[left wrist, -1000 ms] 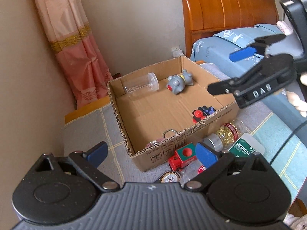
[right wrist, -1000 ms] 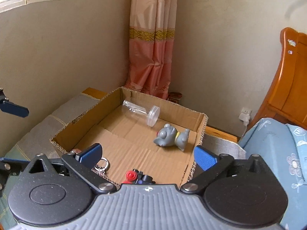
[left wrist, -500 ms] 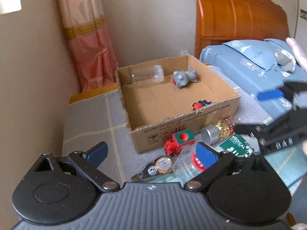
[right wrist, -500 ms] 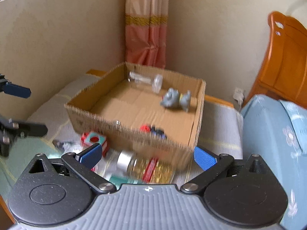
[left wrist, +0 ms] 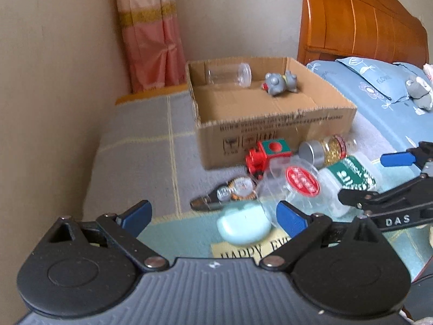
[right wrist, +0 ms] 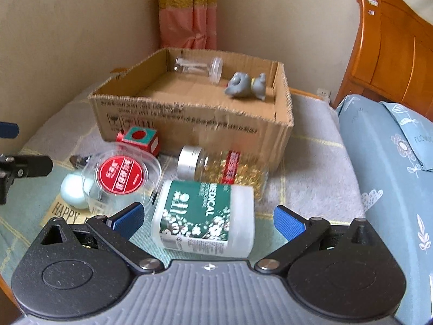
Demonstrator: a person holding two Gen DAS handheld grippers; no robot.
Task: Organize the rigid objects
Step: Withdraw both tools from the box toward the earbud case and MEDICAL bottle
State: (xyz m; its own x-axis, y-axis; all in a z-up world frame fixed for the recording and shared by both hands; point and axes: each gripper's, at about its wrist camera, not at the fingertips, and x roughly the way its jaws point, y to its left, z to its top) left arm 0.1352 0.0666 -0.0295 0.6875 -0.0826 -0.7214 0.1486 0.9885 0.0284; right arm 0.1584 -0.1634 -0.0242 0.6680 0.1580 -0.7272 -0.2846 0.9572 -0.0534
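Both tools have pulled back from over the cardboard box [right wrist: 189, 124] within the last second and now hang low above the loose things in front of it, which suggests the last drop is finished and the next pick is being chosen. The right hand-held gripper [right wrist: 208, 218] is spread wide and empty, its blue pads straddling the white MEDICAL bottle [right wrist: 203, 216] that lies on its side just ahead; that looks like the next candidate. The left hand-held gripper [left wrist: 213, 216] is also spread and empty, near the pale mint case [left wrist: 243, 228]. Inside the box lie a clear jar [right wrist: 197, 67] and a grey toy figure [right wrist: 245, 85] by the far wall; whatever sits against the near wall is hidden now. Still outside on the bed cover: the red toy train [right wrist: 139, 138], the red-lidded clear tub [right wrist: 121, 174], the capsule jar [right wrist: 224, 166], and what may be pliers [left wrist: 211, 203], blurred.
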